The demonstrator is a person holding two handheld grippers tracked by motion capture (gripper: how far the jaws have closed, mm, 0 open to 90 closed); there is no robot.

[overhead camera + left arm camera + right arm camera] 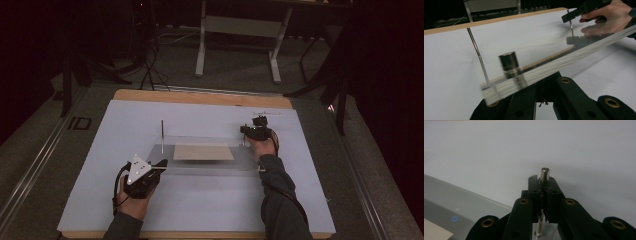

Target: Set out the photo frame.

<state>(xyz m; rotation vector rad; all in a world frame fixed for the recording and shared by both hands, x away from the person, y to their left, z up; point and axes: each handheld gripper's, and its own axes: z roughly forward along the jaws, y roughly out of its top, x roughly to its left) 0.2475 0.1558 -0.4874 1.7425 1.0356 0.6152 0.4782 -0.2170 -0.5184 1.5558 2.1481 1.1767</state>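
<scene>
A: Lying flat on the white sheet (200, 200) that covers the table is a clear plate (210, 162), taken here as the landmark. What sits on it?

B: A tan board (203, 152) rests at the plate's middle. A thin metal rod (162, 132) stands upright at its far left corner. In the left gripper view a short metal cylinder (509, 63) stands on the plate's near edge, blurred, and the plate itself reads mostly as stacked pale reflections.

A: Where are the grippers relative to the plate?

B: The left gripper (161, 166) meets the plate's near left corner. Its own view shows the plate edge crossing just above the jaw tips, which appear to close on that edge; the contact itself is blurred and partly cut off. The right gripper (252, 130) stands at the plate's far right corner, jaws pressed narrow around an upright metal pin (544, 177).

A: What of the pin is visible?

B: The top pokes out above the jaws, and a lower length shows between the arms, ending at a pale block (544, 233) cut off by the frame.
</scene>
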